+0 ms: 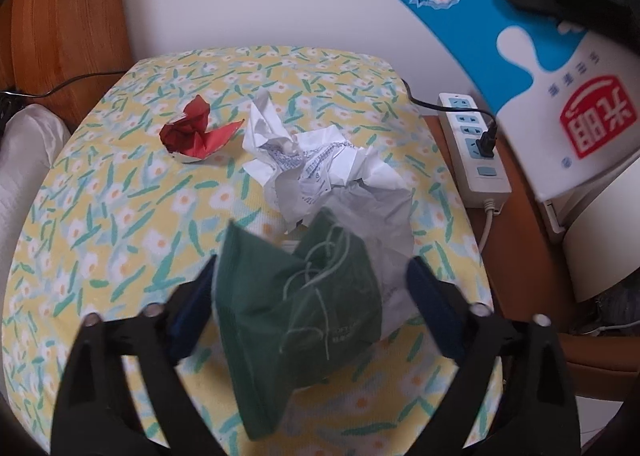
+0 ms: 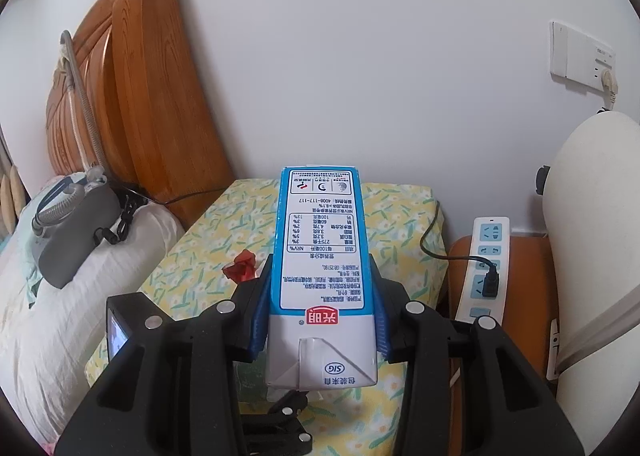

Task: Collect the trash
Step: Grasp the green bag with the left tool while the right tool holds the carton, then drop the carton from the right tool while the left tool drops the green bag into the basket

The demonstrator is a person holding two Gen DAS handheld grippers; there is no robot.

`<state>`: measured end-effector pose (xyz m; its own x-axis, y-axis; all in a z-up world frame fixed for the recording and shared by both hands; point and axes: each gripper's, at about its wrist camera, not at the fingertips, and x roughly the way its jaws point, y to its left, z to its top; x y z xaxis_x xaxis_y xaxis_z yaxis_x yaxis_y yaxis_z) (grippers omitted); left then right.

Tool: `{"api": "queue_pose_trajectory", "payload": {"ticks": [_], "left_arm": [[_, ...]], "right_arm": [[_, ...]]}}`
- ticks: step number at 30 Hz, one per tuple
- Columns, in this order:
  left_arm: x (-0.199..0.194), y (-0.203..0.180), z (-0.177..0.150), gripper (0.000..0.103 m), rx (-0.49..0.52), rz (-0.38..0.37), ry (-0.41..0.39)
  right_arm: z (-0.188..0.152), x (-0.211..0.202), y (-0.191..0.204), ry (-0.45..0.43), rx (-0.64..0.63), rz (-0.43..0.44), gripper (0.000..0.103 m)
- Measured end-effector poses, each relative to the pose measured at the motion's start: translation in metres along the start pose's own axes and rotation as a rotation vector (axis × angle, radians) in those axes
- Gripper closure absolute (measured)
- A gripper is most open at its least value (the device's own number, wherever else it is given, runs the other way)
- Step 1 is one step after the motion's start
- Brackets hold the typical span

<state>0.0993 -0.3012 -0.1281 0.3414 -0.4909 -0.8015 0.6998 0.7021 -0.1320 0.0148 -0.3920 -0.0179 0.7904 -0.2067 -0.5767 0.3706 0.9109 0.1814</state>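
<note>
- Our right tool pinches the carton, held clear above the worktop.
- Our left tool, spread, straddles the green pack; paper at 12, red wrapper at 11.

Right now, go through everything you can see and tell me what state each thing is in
left gripper: open, fingers either side of the green packet
green packet: crumpled, lying on the tablecloth
white paper: crumpled, on the tablecloth
red wrapper: crumpled, lying apart from the paper
right gripper: shut on the milk carton
milk carton: held off the table
power strip: one black plug in
</note>
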Motion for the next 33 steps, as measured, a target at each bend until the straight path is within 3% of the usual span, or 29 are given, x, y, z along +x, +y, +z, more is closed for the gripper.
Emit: {"api": "queue_pose_trajectory", "payload": {"ticks": [2,5,15,19,28,33], "left_arm": [[-0.003,0.004,-0.002,0.041,-0.011,-0.015,-0.001],[-0.009,0.009,-0.006,0.049,-0.018,-0.022,-0.014],[-0.057,0.037,-0.029,0.051,-0.089,0.007,-0.060],[-0.094,0.048,-0.049,0.051,-0.088,0.057,-0.088],[-0.161,0.071,-0.101,0.051,-0.099,0.105,-0.103],[-0.181,0.079,-0.138,0.051,-0.096,0.120,-0.086]], "right_arm": [[-0.002,0.002,0.000,0.005,-0.001,-0.001,0.062],[-0.005,0.003,0.000,0.013,0.003,0.003,0.062],[-0.022,-0.002,0.013,0.039,-0.016,0.025,0.062],[-0.035,-0.010,0.025,0.053,-0.032,0.057,0.062],[-0.085,-0.053,0.054,0.125,-0.078,0.173,0.062],[-0.130,-0.080,0.070,0.222,-0.144,0.248,0.062]]}}
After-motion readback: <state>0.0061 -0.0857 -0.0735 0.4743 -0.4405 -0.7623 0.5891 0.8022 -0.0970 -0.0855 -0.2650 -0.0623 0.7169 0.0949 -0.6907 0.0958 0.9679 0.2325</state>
